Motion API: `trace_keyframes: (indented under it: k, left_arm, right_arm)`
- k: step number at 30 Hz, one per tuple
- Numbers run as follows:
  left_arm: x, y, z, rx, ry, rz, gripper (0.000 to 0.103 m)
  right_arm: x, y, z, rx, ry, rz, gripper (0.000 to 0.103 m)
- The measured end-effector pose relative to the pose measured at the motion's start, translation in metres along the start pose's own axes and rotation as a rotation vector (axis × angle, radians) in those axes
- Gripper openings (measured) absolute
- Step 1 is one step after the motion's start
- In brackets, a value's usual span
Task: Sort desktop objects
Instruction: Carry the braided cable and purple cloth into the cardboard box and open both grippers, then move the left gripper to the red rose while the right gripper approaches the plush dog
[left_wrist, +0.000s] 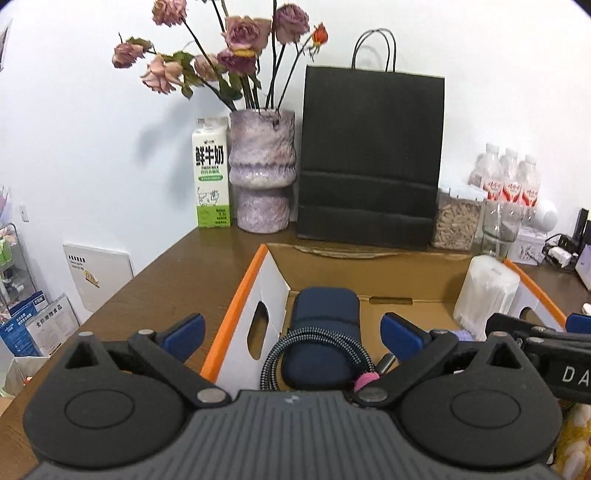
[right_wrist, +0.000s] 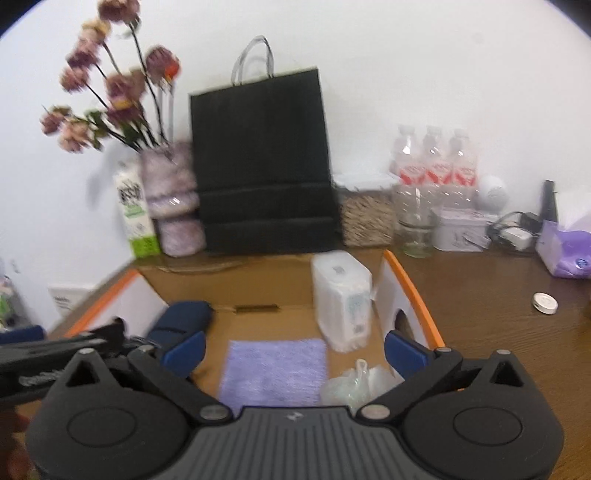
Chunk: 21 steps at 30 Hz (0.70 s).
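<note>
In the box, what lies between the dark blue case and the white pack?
In the right wrist view, a purple cloth lies flat on the box floor between the dark blue case and the white pack; the rest is bare cardboard.

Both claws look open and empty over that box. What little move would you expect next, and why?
Probably the right gripper swings right toward the small round silver lid lying alone on the table. Both grippers are open with nothing between the jaws, the left gripper too, and the box already holds a case, cable, purple cloth and tissue pack.
</note>
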<state>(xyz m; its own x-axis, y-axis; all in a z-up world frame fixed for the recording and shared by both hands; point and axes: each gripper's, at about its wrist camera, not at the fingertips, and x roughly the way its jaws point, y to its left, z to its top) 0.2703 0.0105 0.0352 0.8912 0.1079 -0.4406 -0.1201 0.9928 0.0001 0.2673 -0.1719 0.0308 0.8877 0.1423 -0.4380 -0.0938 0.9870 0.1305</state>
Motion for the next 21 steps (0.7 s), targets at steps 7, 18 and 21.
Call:
trace_keyframes:
  k: [7,18,21]
  left_arm:
    - [-0.014,0.002,0.003,-0.014,-0.038,-0.012,0.103]
    - [-0.036,0.01,0.001,-0.044,-0.126,-0.042,0.103]
    - [-0.047,0.011,0.003,-0.04,-0.136,-0.044,0.103]
  right_arm:
    - [-0.015,0.005,0.003,-0.033,-0.041,0.008,0.103]
    - [-0.046,0.012,0.007,-0.083,-0.109,0.023,0.103]
    - [-0.061,0.015,0.01,-0.105,-0.14,0.021,0.103]
